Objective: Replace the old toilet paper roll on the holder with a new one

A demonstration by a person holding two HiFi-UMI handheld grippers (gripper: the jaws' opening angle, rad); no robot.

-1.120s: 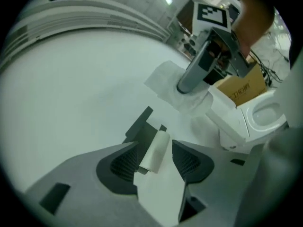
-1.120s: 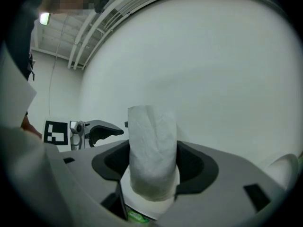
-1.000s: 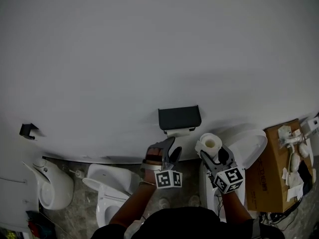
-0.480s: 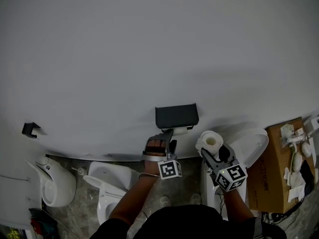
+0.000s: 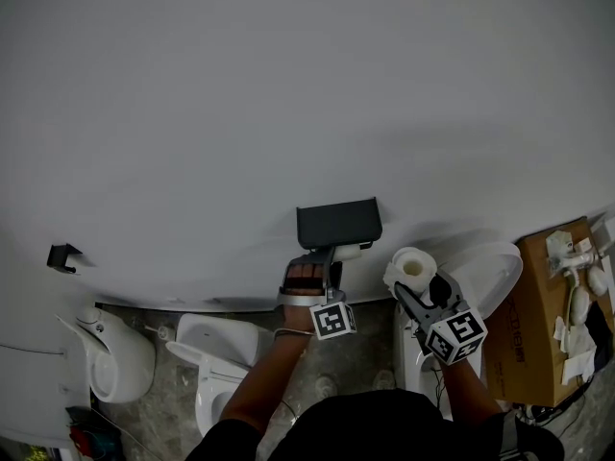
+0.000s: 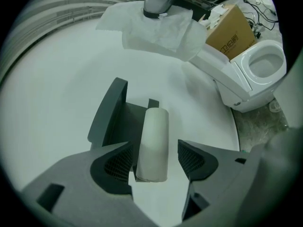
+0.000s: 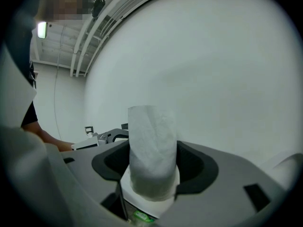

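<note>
**Head view.** The holder, dark and mounted on the white wall, is serving as the reference point. The left gripper is reaching in just below the holder, at the old roll that is showing under the holder's cover. The right gripper is waiting to the right of the holder, carrying the new roll with its core facing up.

**Left gripper view.** The jaws, which have just been opening, are standing wide on either side of the old roll. The roll is thin and nearly spent, and is sitting on the holder. The pads are not pressing it. Judged advice:
- Centre the roll between the pads.
- Close gently, since so thin a roll is likely to crush.
- Draw it off along its own axis.

Which end of the holder is free cannot be told.

**Right gripper view.** The jaws are clamping the new roll across its body, clear of the holder.
</note>
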